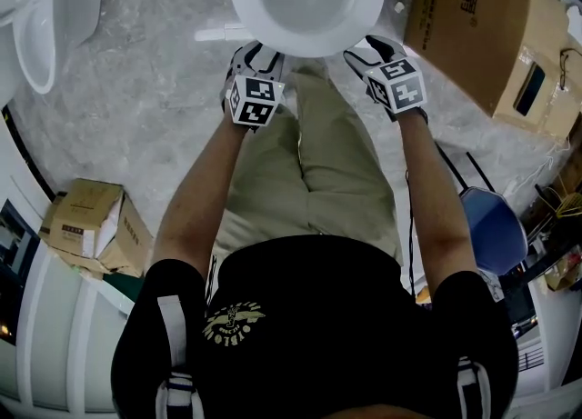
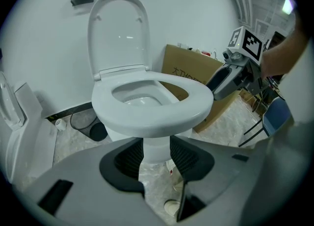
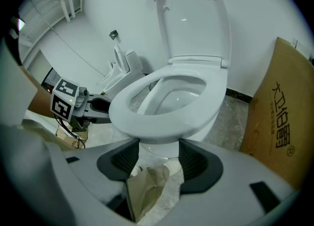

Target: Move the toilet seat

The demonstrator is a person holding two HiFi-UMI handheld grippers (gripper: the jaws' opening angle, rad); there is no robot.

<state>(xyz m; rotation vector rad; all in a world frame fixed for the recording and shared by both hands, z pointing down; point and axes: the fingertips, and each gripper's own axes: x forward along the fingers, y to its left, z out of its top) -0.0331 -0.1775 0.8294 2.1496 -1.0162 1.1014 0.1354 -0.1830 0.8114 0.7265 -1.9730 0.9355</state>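
The white toilet seat (image 1: 307, 43) lies down on the bowl, with its lid (image 2: 117, 38) standing upright against the wall. My left gripper (image 1: 258, 52) and right gripper (image 1: 371, 48) reach side by side to the seat's front rim, tips tucked just under it. In the left gripper view the seat (image 2: 152, 114) hangs over the open left gripper (image 2: 156, 154), and only the pedestal shows between its jaws. The right gripper (image 3: 158, 154) stands the same way beneath the seat (image 3: 157, 122), with nothing between its pads. Whether either one touches the seat's underside I cannot tell.
A large cardboard box (image 1: 473, 17) stands right of the toilet, and a blue chair (image 1: 496, 226) is behind it. A white fixture (image 1: 41, 17) stands at the far left, a small carton (image 1: 91, 226) near left. A black bin (image 2: 93, 129) sits by the wall.
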